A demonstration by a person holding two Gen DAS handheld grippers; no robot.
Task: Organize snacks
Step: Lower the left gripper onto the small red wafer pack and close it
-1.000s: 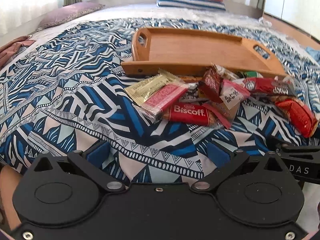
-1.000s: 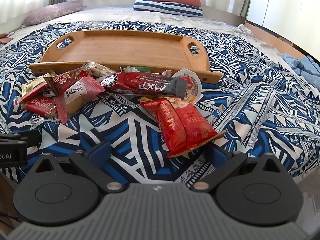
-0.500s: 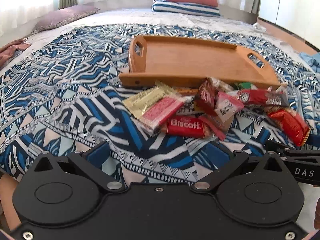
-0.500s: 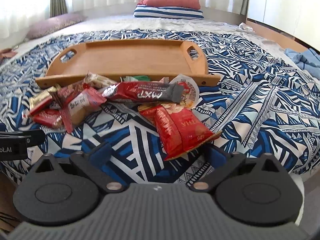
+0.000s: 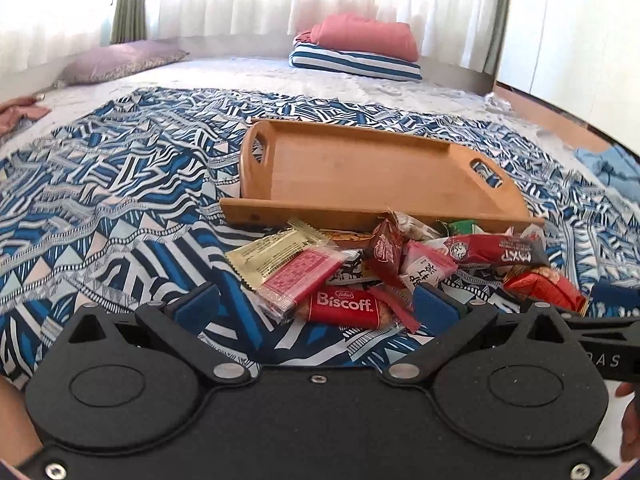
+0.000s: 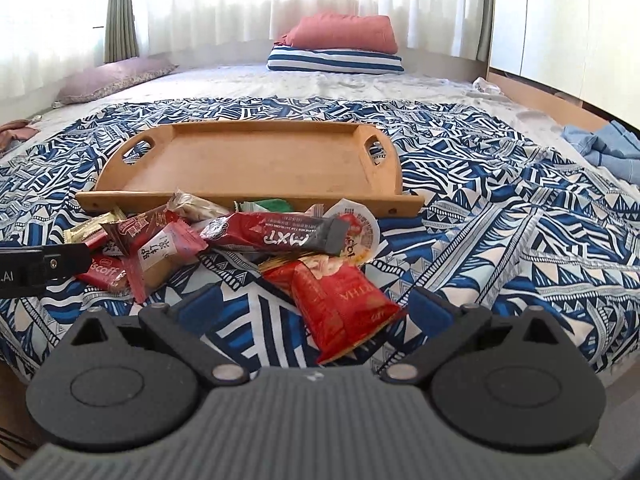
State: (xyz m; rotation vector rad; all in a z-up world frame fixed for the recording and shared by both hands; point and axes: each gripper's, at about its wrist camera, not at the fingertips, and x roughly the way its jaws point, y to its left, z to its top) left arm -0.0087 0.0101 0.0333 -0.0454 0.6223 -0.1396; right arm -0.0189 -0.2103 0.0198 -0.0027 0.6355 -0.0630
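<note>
A pile of snack packets lies on the blue patterned bedspread in front of an empty wooden tray point(image 5: 360, 168) point(image 6: 256, 160). The pile holds a red Biscoff packet point(image 5: 346, 306) point(image 6: 105, 276), a pink wafer packet point(image 5: 302, 280), a long red bar point(image 5: 496, 252) point(image 6: 276, 234) and a red bag point(image 6: 340, 304) point(image 5: 544, 290). My left gripper point(image 5: 316, 308) is open just short of the Biscoff packet. My right gripper point(image 6: 310, 308) is open with the red bag between its fingers, not clamped.
The bedspread point(image 6: 500, 216) covers the near half of the bed. Folded red and striped bedding point(image 6: 340, 46) and a purple pillow point(image 5: 120, 60) lie at the far end. Blue cloth point(image 6: 608, 148) lies at the right edge by a wooden bed frame.
Both grippers have tilted up, so the tray and snacks sit lower in the views and more of the room shows. Both stay open. The snacks have not moved.
</note>
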